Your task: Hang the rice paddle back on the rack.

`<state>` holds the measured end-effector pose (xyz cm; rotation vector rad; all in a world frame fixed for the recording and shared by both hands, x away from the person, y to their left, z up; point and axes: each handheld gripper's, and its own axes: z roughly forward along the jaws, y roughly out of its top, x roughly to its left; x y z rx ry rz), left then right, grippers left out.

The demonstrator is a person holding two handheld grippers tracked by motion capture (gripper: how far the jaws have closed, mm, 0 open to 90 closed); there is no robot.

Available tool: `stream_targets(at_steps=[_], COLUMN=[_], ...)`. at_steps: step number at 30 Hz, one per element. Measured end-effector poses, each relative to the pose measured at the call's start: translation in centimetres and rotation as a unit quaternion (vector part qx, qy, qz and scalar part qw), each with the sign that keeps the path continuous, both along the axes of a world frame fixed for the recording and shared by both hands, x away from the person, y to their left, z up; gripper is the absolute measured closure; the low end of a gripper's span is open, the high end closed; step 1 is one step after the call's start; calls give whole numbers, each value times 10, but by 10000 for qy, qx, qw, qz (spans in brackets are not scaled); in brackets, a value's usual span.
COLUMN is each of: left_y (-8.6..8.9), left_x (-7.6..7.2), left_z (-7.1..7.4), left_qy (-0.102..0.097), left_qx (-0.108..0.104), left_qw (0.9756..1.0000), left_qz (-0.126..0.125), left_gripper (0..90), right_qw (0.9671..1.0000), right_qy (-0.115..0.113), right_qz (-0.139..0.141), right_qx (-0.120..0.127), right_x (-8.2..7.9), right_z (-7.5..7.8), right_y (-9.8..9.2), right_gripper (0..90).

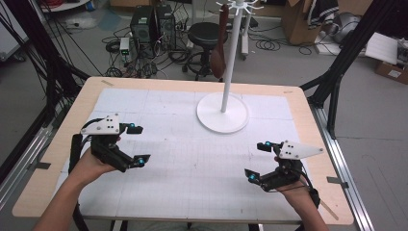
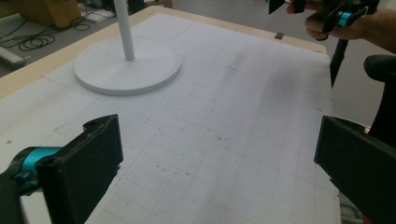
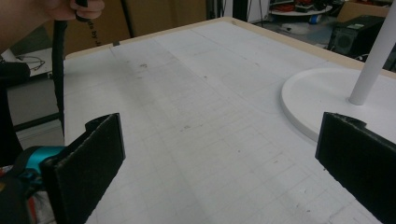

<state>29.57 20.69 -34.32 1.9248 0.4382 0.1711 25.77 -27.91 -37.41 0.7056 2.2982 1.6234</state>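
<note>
A white stand [image 1: 222, 113] with a round base and a tall pole rises at the far middle of the table. A brown wooden spoon [image 1: 219, 50] hangs from a hook at its top. My left gripper [image 1: 139, 143] hovers over the left of the white gridded mat [image 1: 192, 159], jaws wide open and nothing between them. My right gripper [image 1: 257, 161] is held over the right of the mat, also open and holding nothing. In the left gripper view the stand base [image 2: 127, 65] lies ahead to the left beyond the left gripper [image 2: 217, 140]. The right gripper [image 3: 219, 140] faces bare mat, with the stand base [image 3: 322, 100] at its right.
The wooden table rim [image 1: 72, 120] frames the mat. Beyond the table stand a black stool [image 1: 204, 36], computer cases [image 1: 151, 24], cables and cardboard boxes [image 1: 298, 17] on the floor. Black frame legs [image 1: 346, 53] flank the table.
</note>
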Motion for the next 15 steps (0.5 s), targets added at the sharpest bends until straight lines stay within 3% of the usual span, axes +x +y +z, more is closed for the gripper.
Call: stream_targets(at_steps=[15], left_y=[7], left_x=[-4], left_z=[-14], left_qy=[-4], left_qx=[-48], left_qw=[9999], left_qz=[139], left_gripper=[17], right_qw=[10000], right_qy=[-5], right_qz=[-30], right_qx=[22], right_x=[-1], right_z=[0], right_y=[-1], right_gripper=[4])
